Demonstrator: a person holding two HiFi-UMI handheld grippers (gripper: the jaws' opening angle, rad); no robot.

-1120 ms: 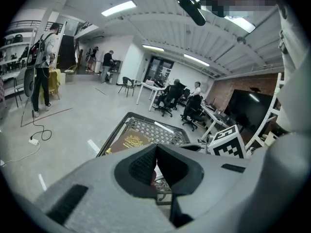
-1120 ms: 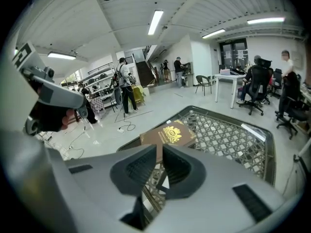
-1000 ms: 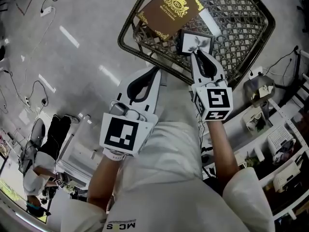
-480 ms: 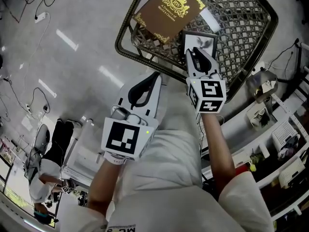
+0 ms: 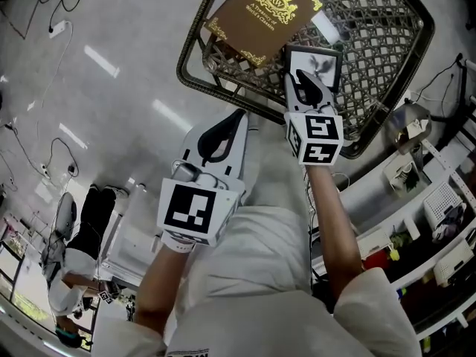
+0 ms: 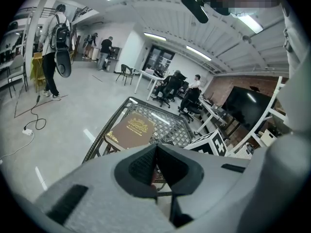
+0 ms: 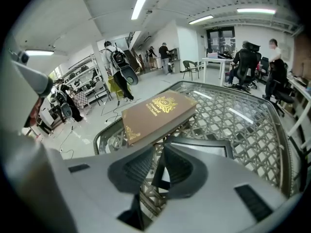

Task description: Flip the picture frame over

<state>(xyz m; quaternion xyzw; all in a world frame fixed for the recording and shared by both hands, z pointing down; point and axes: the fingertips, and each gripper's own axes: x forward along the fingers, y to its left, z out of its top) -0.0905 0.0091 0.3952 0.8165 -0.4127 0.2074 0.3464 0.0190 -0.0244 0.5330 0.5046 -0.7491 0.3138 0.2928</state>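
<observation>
The black picture frame (image 5: 321,62) lies picture-up on the lattice glass table (image 5: 201,73), next to a brown book with gold print (image 5: 260,13). My right gripper (image 5: 300,80) reaches over the frame's near edge. In the right gripper view, its jaws are opening with a narrow gap (image 7: 158,152), and the frame's (image 7: 204,147) near left corner shows in that gap; the pads do not press on it. My left gripper (image 5: 223,129) hangs in front of the table's rim, off the table. Its tips (image 6: 156,147) meet with nothing held. The book (image 6: 131,130) lies beyond them.
Shelves and a desk with small items (image 5: 424,222) stand close on the right. Cables (image 5: 44,21) trail over the floor at left. People and office chairs (image 7: 248,62) are far behind the table. The book (image 7: 158,113) covers the table's left part.
My right gripper has moved forward and down over the frame's near edge, and its jaws have parted slightly. The left gripper has sunk a little toward the table's rim.
</observation>
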